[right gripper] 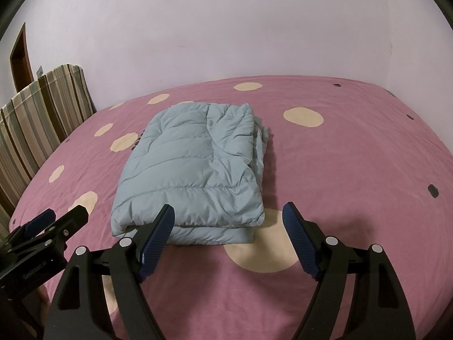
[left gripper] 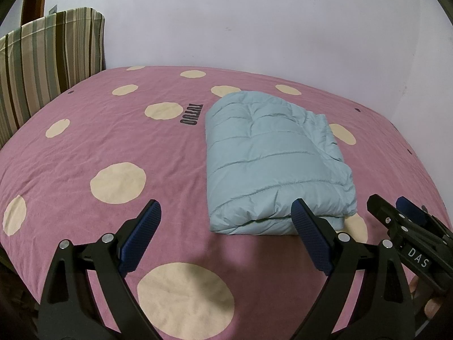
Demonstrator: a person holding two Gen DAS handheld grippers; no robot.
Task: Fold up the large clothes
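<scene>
A light blue quilted puffer jacket (left gripper: 271, 164) lies folded into a thick rectangular bundle on the pink bed; it also shows in the right wrist view (right gripper: 195, 175). My left gripper (left gripper: 226, 223) is open and empty, held over the bed just in front of the bundle's near edge. My right gripper (right gripper: 229, 223) is open and empty, also just in front of the bundle's near edge. The right gripper shows at the right edge of the left wrist view (left gripper: 396, 212), and the left gripper at the left edge of the right wrist view (right gripper: 56, 218).
The bed sheet (left gripper: 85, 147) is pink with cream dots and covers the whole bed. A striped cushion (left gripper: 48, 65) leans at the far left against the wall. A pale wall (right gripper: 226, 28) runs behind the bed. A brown door frame (right gripper: 19, 53) stands at far left.
</scene>
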